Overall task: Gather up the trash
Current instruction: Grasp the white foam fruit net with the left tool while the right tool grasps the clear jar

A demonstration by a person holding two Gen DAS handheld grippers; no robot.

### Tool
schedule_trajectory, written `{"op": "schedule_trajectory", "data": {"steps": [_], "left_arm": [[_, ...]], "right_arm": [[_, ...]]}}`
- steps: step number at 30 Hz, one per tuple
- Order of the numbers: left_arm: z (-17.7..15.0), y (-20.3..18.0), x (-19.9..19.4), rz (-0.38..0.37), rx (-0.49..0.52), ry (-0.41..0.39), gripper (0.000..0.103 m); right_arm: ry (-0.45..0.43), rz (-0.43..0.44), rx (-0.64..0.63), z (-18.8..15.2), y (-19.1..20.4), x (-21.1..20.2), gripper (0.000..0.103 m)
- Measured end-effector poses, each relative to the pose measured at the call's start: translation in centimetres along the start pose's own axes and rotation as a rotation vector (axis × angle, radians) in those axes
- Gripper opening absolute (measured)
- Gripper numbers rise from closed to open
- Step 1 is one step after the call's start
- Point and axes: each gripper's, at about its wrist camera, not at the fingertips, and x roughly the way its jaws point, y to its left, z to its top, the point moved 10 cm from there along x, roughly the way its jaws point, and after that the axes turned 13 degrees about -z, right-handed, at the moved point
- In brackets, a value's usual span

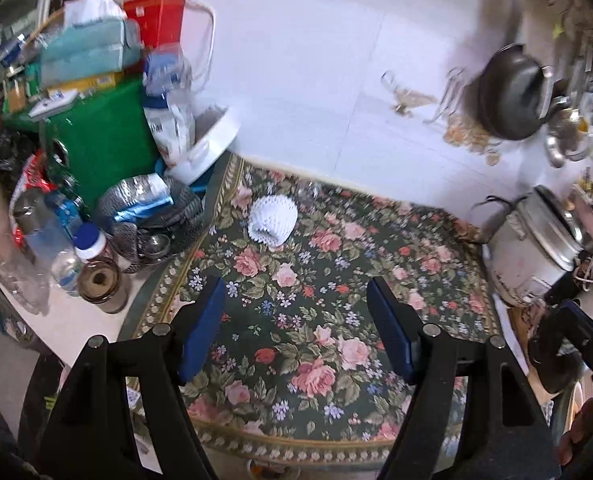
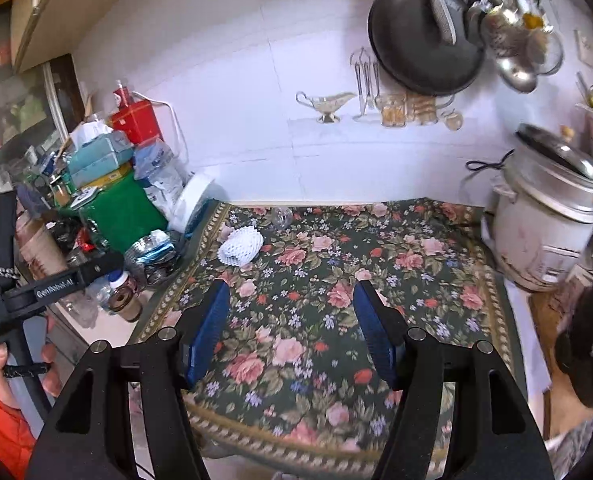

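A white foam fruit net (image 1: 272,220) lies on the floral tablecloth (image 1: 336,300) near its far left corner; it also shows in the right wrist view (image 2: 241,246). A small clear plastic piece (image 2: 281,216) lies just behind it by the wall, also in the left wrist view (image 1: 308,192). My left gripper (image 1: 296,300) is open and empty, above the cloth, short of the net. My right gripper (image 2: 292,300) is open and empty, over the middle of the cloth. The left gripper's body (image 2: 36,292) shows at the left of the right wrist view.
A pile of clutter stands left of the cloth: a green box (image 1: 108,148), tissue packs (image 1: 88,48), bottles, a brown jar (image 1: 100,280) and a metal mesh basket (image 1: 156,216). A rice cooker (image 2: 548,224) stands at the right. A wok (image 2: 420,44) hangs on the tiled wall.
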Motion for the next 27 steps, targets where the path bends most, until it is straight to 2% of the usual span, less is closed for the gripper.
{"op": "schedule_trajectory", "data": {"steps": [4, 7, 12, 19, 23, 27], "left_arm": [[1.5, 2.4, 5.2, 0.022, -0.002, 0.059, 0.071], [2.5, 4.2, 9.9, 0.021, 0.009, 0.118, 0.071], [3.4, 6.6, 18.2, -0.023, 0.027, 0.23, 0.071], [4.2, 9.7, 28.5, -0.043, 0.036, 0.335, 0.071], [3.6, 11.0, 31.9, -0.022, 0.05, 0.363, 0.071], [3.2, 11.7, 33.6, -0.031, 0.044, 0.368, 0.064]], "right_arm": [[0.053, 0.036, 0.011, 1.0, 0.2, 4.2, 0.061], [0.071, 0.016, 0.012, 1.7, 0.3, 6.9, 0.061], [0.118, -0.047, 0.046, 3.0, 0.8, 11.7, 0.061], [0.208, -0.099, 0.061, 3.7, 1.7, 19.6, 0.061], [0.252, -0.092, 0.08, 3.8, 2.3, 22.9, 0.061], [0.281, -0.096, 0.06, 3.9, 3.2, 25.6, 0.061]]}}
